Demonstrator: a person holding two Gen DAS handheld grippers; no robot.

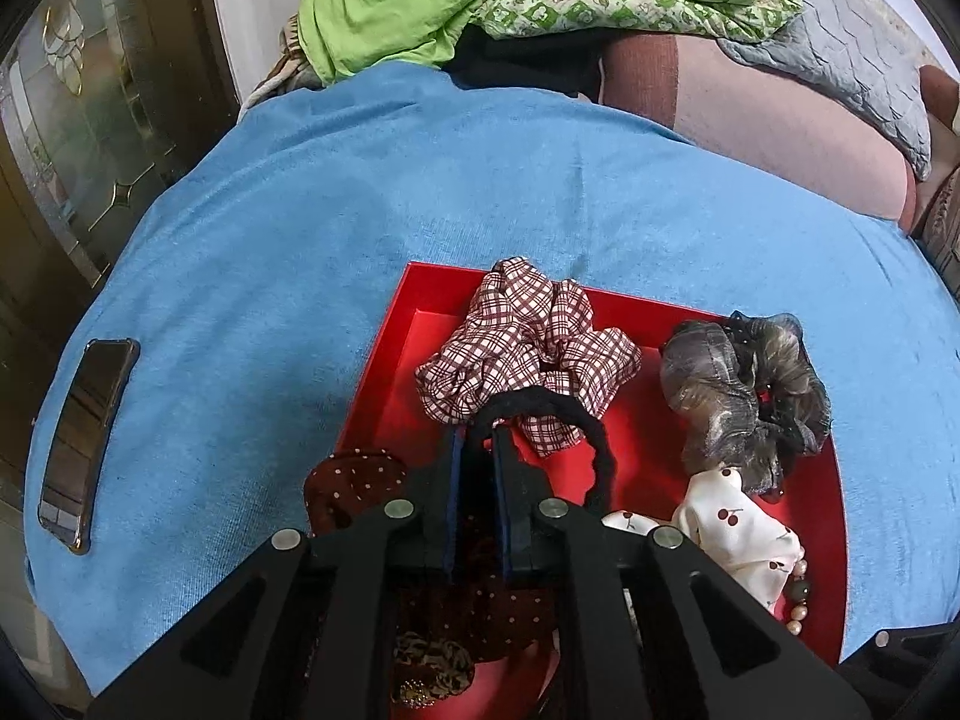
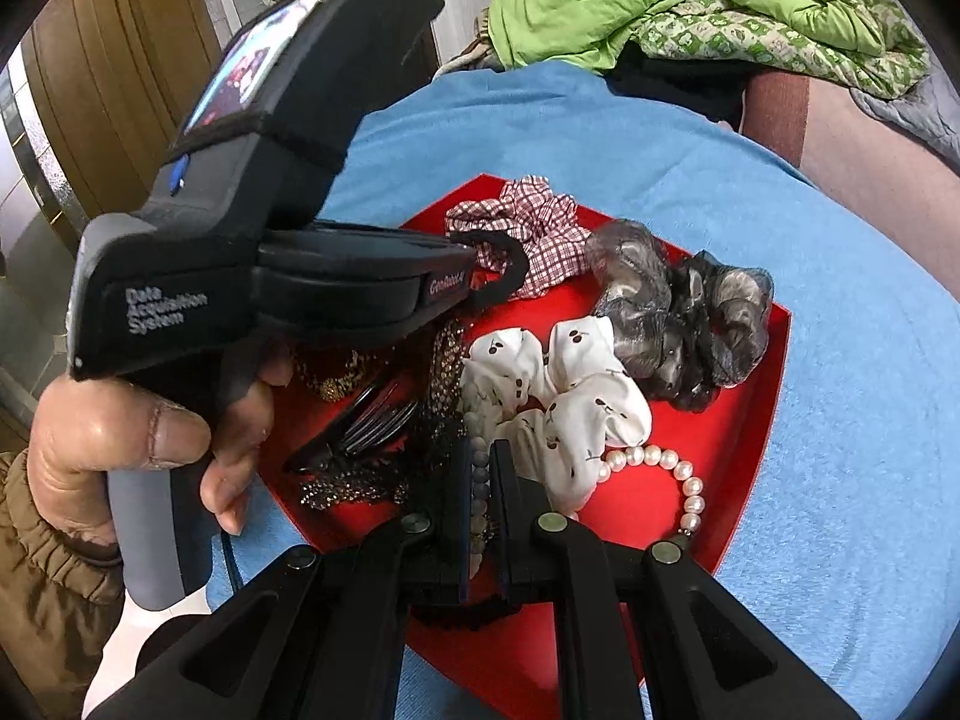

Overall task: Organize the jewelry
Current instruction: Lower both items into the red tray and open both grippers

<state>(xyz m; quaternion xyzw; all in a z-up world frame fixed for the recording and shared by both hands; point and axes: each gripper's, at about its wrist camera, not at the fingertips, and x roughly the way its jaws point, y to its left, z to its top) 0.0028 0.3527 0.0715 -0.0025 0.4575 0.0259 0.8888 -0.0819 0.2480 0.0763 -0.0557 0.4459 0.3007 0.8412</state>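
Several scrunchies [image 1: 528, 348] already in red tray [image 1: 384, 384] with pearl string [image 2: 678, 474]. Left gripper [image 1: 477, 438] pinching black hair tie [image 1: 576, 420] over tray; right gripper [image 2: 480, 456] pressed nearly together around bead strand [image 2: 479, 474]. Both unplaced; sorting looks unfinished.

Tray [image 1: 384, 396] red; cloth [image 1: 300, 228] blue; scrunchies: red-white plaid [image 1: 528, 342], grey marbled [image 1: 738, 396], white with cherries [image 2: 570, 396]; pearls [image 2: 678, 471] white.
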